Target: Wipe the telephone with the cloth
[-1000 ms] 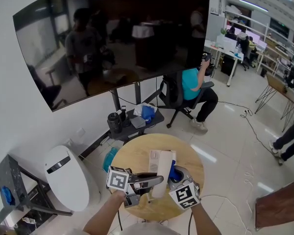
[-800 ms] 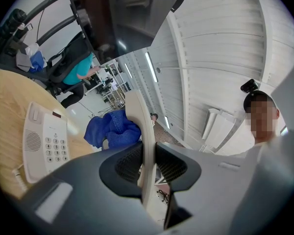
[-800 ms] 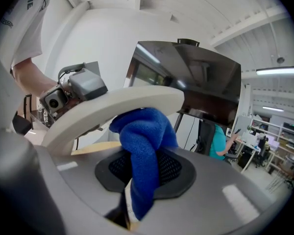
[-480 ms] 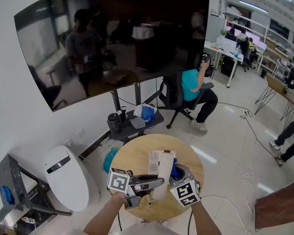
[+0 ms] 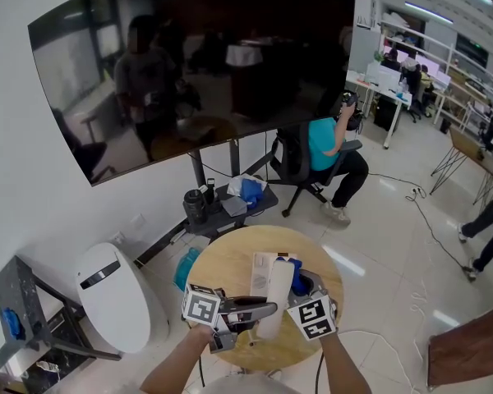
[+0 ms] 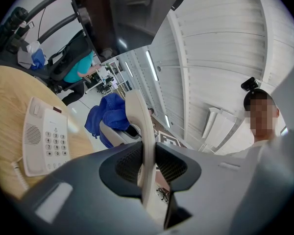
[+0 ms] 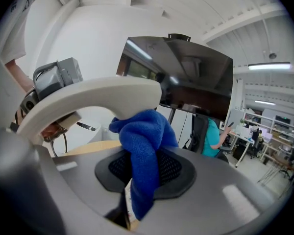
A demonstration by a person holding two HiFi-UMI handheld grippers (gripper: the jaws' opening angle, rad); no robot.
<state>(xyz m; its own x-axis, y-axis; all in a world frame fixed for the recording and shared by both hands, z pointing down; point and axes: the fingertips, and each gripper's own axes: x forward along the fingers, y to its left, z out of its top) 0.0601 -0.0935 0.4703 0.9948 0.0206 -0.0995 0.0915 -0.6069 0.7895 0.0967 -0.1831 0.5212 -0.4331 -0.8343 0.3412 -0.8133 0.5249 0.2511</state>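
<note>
The cream telephone base [image 6: 44, 137] with its keypad lies on the round wooden table [image 5: 222, 261]. My left gripper [image 6: 148, 166] is shut on the cream handset [image 6: 141, 131], lifted off the base. In the head view the handset [image 5: 275, 295] stands between the two grippers above the base [image 5: 261, 268]. My right gripper [image 7: 144, 173] is shut on a bunched blue cloth [image 7: 143, 140], which presses up against the curved handset [image 7: 88, 98]. From above, the cloth [image 5: 295, 268] sits at the handset's far end, beside the right gripper [image 5: 302, 290].
A large dark screen [image 5: 197, 64] on a stand rises behind the table. A white bin-like unit [image 5: 115, 294] stands to the left. A low shelf with a dark cup [image 5: 195, 206] is past the table. A seated person [image 5: 324, 150] and desks are farther back.
The right gripper has slid the cloth a little farther along the handset, away from me. The left gripper holds the handset almost still.
</note>
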